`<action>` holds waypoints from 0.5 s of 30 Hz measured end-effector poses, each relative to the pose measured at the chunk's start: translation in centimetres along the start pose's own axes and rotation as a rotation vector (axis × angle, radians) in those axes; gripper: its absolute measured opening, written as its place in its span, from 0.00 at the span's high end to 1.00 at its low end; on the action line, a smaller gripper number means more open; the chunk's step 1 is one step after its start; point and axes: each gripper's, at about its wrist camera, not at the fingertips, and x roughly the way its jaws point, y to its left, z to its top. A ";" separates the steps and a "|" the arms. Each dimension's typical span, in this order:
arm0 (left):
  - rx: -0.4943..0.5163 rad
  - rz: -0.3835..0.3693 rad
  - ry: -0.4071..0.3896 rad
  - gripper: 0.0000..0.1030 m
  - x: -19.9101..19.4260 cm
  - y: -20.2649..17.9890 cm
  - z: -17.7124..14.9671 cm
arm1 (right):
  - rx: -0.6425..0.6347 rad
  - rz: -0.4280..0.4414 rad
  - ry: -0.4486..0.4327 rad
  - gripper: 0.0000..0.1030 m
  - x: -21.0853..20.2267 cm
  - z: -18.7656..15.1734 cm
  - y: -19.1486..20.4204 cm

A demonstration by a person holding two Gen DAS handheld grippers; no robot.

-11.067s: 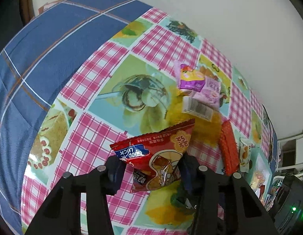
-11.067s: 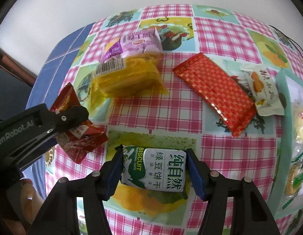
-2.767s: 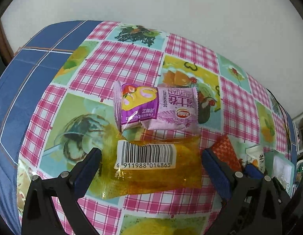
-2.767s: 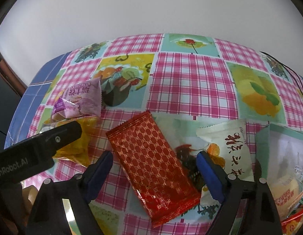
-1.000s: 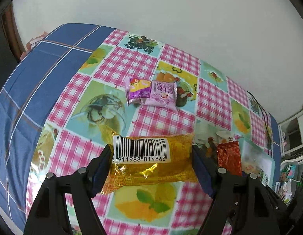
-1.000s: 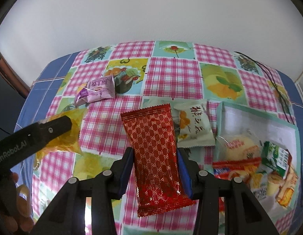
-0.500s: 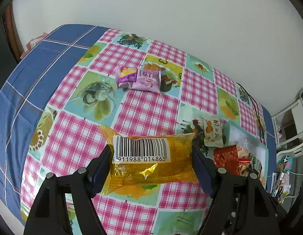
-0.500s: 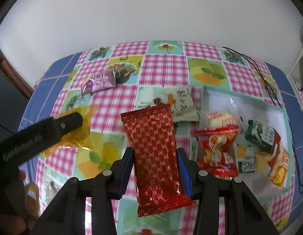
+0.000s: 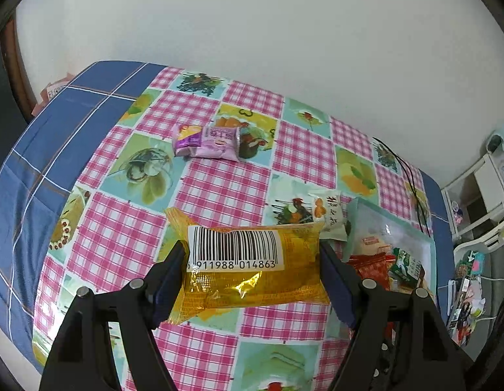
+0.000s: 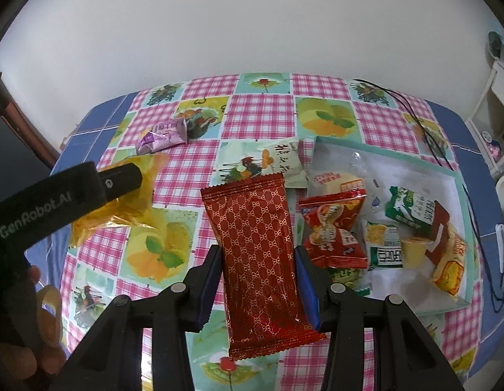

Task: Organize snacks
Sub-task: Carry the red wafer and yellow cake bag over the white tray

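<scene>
the left gripper [image 9: 252, 280] has its jaws closed on a yellow pack [image 9: 252, 270]. the pack sits low in the middle of the left wrist view. its long side runs left to right across the frame, and each short end is pressed by one jaw. its white barcode label faces the camera, toward the pack's left end. in the right wrist view the same pack [image 10: 121, 202] shows at the left edge, up off the worktop [image 10: 261, 107].

the right gripper [image 10: 258, 280] has its jaws closed on a red pack [image 10: 258, 244]. this one sits in the lower middle of the right wrist view. its long side runs up and down the frame, with the top end leaning a little to the left. the jaws press its two long sides near the middle. its bottom end hangs below the jaws toward the camera.

a tray [image 10: 460, 182] lies at the right of that view with several snacks in it. a white pack [image 10: 284, 159] lies just left of the tray's upper corner. a purple pack [image 10: 162, 132] lies in the upper left, well apart from the tray, its long side running mostly left to right. a hand [image 10: 27, 352] shows in the lower left corner.
</scene>
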 end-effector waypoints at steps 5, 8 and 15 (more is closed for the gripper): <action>0.036 0.005 0.012 0.24 0.6 -2.0 -0.6 | 0.027 -0.008 0.012 0.54 0.1 -0.1 -1.6; 0.059 0.001 0.021 0.24 0.8 -3.4 -1.0 | 0.044 -0.014 0.017 0.54 0.1 -0.2 -2.8; 0.116 -0.013 0.039 0.24 1.4 -6.4 -2.3 | 0.106 -0.036 0.035 0.54 0.3 -0.6 -6.6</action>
